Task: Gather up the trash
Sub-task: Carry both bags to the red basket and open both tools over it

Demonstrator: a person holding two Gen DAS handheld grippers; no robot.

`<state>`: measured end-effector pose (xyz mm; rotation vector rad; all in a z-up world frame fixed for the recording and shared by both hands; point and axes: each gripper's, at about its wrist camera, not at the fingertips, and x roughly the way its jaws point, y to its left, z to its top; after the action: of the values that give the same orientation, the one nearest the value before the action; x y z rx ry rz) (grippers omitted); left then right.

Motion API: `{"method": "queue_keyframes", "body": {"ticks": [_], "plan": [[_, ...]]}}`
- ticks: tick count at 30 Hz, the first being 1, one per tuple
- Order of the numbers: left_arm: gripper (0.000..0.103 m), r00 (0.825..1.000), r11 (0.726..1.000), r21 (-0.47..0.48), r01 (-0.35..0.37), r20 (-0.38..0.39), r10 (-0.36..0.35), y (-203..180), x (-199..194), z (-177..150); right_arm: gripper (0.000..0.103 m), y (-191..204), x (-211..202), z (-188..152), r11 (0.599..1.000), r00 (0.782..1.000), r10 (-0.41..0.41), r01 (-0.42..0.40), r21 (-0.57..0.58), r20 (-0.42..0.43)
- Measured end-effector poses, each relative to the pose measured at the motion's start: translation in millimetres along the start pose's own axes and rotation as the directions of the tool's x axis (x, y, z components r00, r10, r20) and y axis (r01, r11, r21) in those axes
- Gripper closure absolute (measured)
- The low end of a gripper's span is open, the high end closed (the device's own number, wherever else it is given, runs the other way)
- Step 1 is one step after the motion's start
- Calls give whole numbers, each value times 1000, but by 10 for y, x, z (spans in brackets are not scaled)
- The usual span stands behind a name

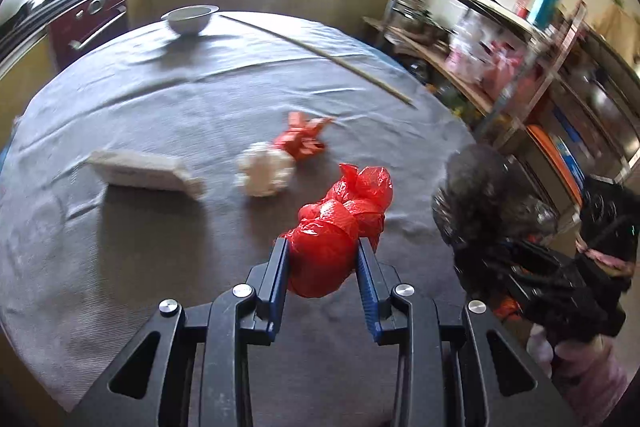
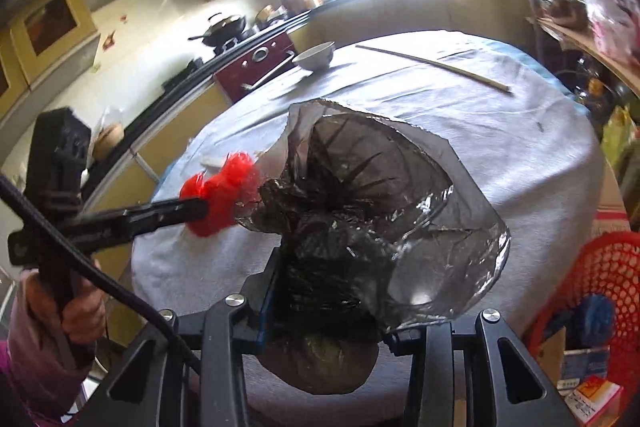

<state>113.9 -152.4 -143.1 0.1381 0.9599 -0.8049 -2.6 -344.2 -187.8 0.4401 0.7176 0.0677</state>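
- The left gripper (image 1: 323, 259) is clamped on a knotted red plastic bag (image 1: 340, 223), lifted off the grey tablecloth (image 1: 160, 107) near the table's near edge.
- The right gripper (image 2: 328, 311) pinches a dark, translucent trash bag (image 2: 360, 219), its mouth gaping toward the table's far edge.
- The red bag sits just left of that mouth, its long axis pointing forward along the fingers.
- It looks crinkled, glossy and lumpy.

On my round worktop (image 1: 120, 267) with its grey cloth lie a white bowl (image 1: 189, 19), a long thin stick (image 1: 320, 55), a white carton (image 1: 144, 173), crumpled white paper (image 1: 264, 169) and an orange wrapper (image 1: 302, 137).
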Motion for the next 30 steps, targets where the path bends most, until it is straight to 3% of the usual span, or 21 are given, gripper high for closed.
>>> {"method": "queue_keyframes", "body": {"ticks": [7,19,23,30], "plan": [[69,999,989,141,46,-31,-42,-637,117,48,60,-377,-403,-46,995,996,-56,50,82,75],[69,987,928,341,154,-106,-125,-1717,472,141,60,-1317,-1202,-435,941,970,-207,161,299,127],[69,975,904,374,207,-160,-157,-2054,654,119,60,-1606,-1399,-632,907,960,-258,201,370,110],[69,948,884,381,270,-267,-175,-2402,968,-27,59,-1877,-1532,-852,869,957,-280,219,443,76]]}}
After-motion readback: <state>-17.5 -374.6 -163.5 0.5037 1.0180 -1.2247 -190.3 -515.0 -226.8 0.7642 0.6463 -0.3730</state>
